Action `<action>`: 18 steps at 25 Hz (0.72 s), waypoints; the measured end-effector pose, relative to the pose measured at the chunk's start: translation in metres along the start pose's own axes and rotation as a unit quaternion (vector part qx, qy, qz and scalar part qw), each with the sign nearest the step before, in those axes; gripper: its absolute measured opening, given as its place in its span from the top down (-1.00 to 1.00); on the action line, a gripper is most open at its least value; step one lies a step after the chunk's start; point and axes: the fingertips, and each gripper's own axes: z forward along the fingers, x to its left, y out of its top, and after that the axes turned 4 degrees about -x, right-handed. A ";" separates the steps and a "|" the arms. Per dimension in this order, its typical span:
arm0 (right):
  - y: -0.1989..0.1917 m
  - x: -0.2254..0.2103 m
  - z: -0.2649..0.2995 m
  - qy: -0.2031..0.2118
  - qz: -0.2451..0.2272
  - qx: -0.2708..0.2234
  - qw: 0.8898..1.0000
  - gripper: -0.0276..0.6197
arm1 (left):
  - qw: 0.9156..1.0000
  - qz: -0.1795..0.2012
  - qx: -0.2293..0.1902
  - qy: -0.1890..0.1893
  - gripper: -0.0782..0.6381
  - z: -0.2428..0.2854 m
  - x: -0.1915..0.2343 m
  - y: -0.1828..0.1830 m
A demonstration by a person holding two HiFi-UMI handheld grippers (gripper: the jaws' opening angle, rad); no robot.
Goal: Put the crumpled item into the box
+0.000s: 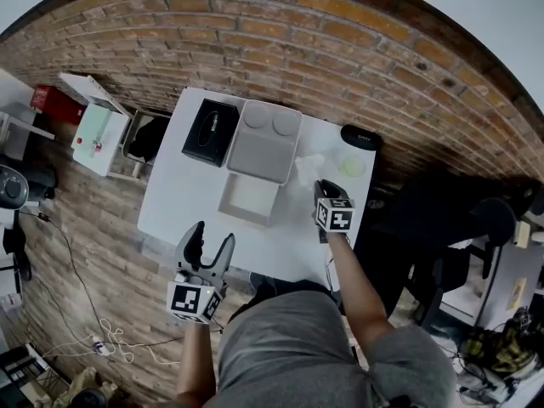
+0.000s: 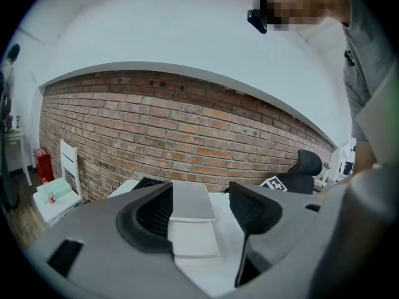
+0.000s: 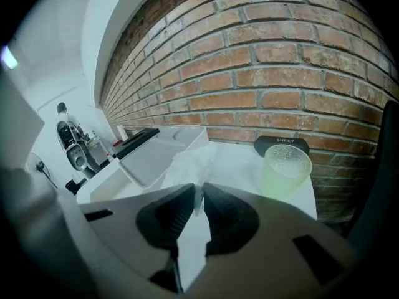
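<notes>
A crumpled white tissue (image 1: 307, 167) lies bunched at the right side of the white table (image 1: 174, 198); a corner of the tissue (image 3: 192, 162) is pinched between the nearly closed jaws of my right gripper (image 3: 199, 193). In the head view the right gripper (image 1: 322, 186) is just right of the open white box (image 1: 251, 199). My left gripper (image 1: 212, 237) hovers over the table's near edge, open and holding nothing. Its own view looks between the jaws of the left gripper (image 2: 201, 199) onto the box (image 2: 192, 239).
A grey lid (image 1: 264, 143) lies behind the box, with a black case (image 1: 210, 132) to its left. A pale green cup (image 3: 286, 167) and a flat black object (image 3: 281, 144) stand by the brick wall at the table's right end. An office chair (image 2: 306, 164) sits beyond.
</notes>
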 end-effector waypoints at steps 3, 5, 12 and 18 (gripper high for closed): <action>0.009 0.013 -0.008 0.010 -0.006 -0.010 1.000 0.75 | 1.000 -0.002 -0.004 0.002 0.03 -0.007 0.000 0.000; 0.013 0.024 -0.013 0.024 -0.012 -0.014 1.000 0.75 | 1.000 -0.004 -0.008 0.005 0.03 -0.012 -0.001 0.000; 0.016 0.074 -0.018 0.079 -0.040 -0.013 0.996 0.75 | 1.000 -0.002 -0.015 0.010 0.03 -0.024 0.000 0.001; 0.010 0.121 -0.016 0.126 -0.060 -0.003 0.990 0.76 | 0.999 -0.010 -0.023 0.021 0.03 -0.035 0.002 0.002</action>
